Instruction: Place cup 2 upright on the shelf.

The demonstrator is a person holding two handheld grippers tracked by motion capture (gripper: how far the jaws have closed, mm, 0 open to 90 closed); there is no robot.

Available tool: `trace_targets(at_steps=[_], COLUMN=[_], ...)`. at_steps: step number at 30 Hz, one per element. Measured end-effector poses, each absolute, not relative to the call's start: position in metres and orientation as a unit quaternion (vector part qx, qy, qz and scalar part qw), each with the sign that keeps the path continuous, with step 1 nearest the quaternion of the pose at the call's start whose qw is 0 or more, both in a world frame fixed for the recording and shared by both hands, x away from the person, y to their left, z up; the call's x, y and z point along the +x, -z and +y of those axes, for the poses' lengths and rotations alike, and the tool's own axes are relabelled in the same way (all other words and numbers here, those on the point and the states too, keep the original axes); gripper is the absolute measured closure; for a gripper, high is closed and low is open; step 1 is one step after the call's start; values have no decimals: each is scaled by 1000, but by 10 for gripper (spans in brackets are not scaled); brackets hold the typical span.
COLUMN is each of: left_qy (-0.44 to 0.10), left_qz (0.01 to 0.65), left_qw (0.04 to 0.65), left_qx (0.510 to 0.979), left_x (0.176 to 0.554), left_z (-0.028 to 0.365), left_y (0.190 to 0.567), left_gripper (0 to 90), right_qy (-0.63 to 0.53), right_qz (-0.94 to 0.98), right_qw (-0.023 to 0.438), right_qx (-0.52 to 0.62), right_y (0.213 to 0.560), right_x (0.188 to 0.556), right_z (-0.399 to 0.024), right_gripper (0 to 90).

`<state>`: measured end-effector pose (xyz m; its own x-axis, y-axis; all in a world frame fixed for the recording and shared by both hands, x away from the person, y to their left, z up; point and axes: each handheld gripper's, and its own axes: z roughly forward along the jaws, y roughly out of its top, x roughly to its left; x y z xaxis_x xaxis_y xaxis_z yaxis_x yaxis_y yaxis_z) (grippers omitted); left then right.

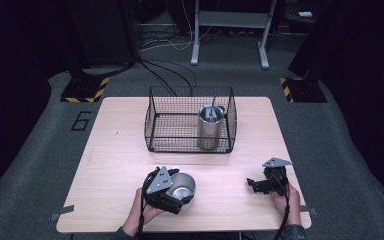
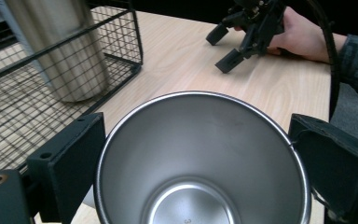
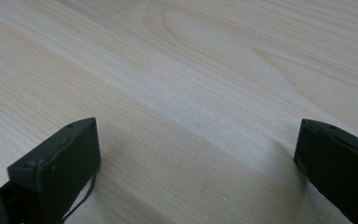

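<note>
Two steel cups on record. We see the wide, open-topped stainless steel cup standing upright at the near edge of the pale wooden table, left of centre. Our left gripper has a jaw on each side of its rim, apparently gripping it. The tall cylindrical steel tumbler stands upright in the near right corner of the black wire basket, farther back. Our right gripper rests near the table's right edge, jaws spread wide, holding nothing.
</note>
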<state>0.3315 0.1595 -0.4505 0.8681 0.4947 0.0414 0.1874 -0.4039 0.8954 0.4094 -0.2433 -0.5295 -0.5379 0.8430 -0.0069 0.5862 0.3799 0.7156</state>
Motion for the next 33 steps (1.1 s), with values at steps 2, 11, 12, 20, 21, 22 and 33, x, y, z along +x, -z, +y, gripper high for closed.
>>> trace_targets(at_steps=[2, 11, 12, 20, 21, 22, 33], left_qy=[-159, -166, -166, -176, -179, -180, -190], left_qz=[211, 225, 228, 238, 238, 240, 245], left_qw=[503, 506, 504, 499, 497, 498, 502], left_qx=[823, 816, 816, 815, 815, 814, 808], left_x=[333, 337, 337, 344, 345, 345, 352], left_z=[164, 175, 177, 187, 188, 189, 194], left_y=[449, 444, 443, 435, 434, 433, 422], left_gripper=[66, 66, 66, 66, 66, 66, 66], right_qy=[-339, -339, -339, -339, -339, -339, -339], right_qz=[809, 809, 809, 809, 809, 809, 809], right_qw=[189, 189, 189, 189, 189, 189, 189], right_qx=[442, 442, 442, 442, 442, 442, 442], right_y=[529, 529, 529, 529, 529, 529, 529], right_x=[409, 409, 409, 409, 409, 409, 409], right_z=[-243, -243, -243, -243, -243, -243, -243], right_gripper=[0, 0, 0, 0, 0, 0, 0])
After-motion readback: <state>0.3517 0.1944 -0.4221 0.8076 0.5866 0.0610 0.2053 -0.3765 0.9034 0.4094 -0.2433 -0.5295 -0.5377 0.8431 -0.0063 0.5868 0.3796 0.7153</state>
